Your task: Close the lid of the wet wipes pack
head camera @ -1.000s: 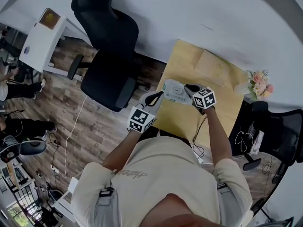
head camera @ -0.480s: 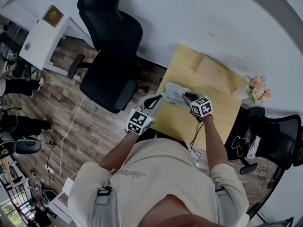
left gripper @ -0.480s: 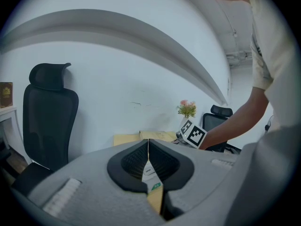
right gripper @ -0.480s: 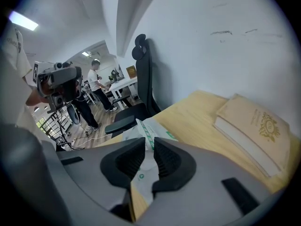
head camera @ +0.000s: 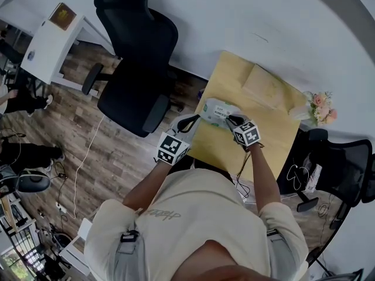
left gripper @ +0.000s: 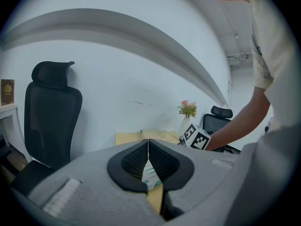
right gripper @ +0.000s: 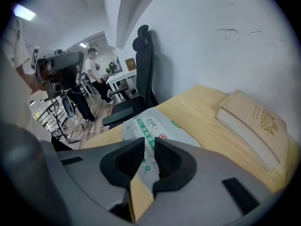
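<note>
The wipes pack lies at the worktop edge. My left gripper has its fingers together, my right gripper barely apart, both empty. An off-centre press could skid the pack off.

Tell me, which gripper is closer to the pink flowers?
Right. The right gripper sits at the end of the wet wipes pack that faces the flowers; the left gripper is at the pack's other end, farther away.
</note>
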A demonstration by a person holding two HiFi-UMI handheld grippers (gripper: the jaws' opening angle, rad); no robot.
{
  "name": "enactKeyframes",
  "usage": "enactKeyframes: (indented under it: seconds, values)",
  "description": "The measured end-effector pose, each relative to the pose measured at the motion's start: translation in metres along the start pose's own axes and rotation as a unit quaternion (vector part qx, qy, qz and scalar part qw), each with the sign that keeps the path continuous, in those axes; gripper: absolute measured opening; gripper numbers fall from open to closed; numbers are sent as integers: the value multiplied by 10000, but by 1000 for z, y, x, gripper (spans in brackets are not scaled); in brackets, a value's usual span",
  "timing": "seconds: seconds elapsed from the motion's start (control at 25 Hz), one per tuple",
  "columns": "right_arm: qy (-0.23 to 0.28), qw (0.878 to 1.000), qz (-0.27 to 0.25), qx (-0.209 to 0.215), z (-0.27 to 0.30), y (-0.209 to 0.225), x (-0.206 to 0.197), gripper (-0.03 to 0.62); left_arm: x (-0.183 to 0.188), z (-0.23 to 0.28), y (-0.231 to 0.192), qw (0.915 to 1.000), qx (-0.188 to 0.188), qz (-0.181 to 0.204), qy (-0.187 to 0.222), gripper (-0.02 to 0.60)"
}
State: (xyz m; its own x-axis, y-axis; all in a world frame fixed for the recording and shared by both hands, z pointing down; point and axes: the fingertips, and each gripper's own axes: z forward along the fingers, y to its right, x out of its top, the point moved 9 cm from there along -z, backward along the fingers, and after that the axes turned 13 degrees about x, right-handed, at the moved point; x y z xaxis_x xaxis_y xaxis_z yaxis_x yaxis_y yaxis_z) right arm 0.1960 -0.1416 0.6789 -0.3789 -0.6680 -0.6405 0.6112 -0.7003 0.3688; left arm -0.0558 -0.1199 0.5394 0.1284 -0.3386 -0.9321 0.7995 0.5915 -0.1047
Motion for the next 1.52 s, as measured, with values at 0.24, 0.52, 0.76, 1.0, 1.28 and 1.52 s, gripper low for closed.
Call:
enactKeyframes:
  seconds: [0.24,0.52,0.76,1.0,1.28,1.52]
  values:
    - [15,9990,442,-90,11,2,-7,46,-4,-6,-12,10000,42,-64,-10,18]
    - [-184,9939,1009,-395,17,8,-9,43,-10,-9,-20,9999,20,-141,-32,18]
    - [-597,9905,1032,-690,20,7,0,21,-13,-5,-22,9998,-101,-190,-2,18]
    - [-836,9887,959,-786,24,3,5,3,-8,-2,-27,9996,-185,-187,81,18]
    - [-689,9919,867,-618,29,0,19,3,-10,-5,-35,9996,-131,-242,98,18]
    - [-772,9914,915,-534,41,2,25,3,-14,-5,-45,9993,-113,-341,32,18]
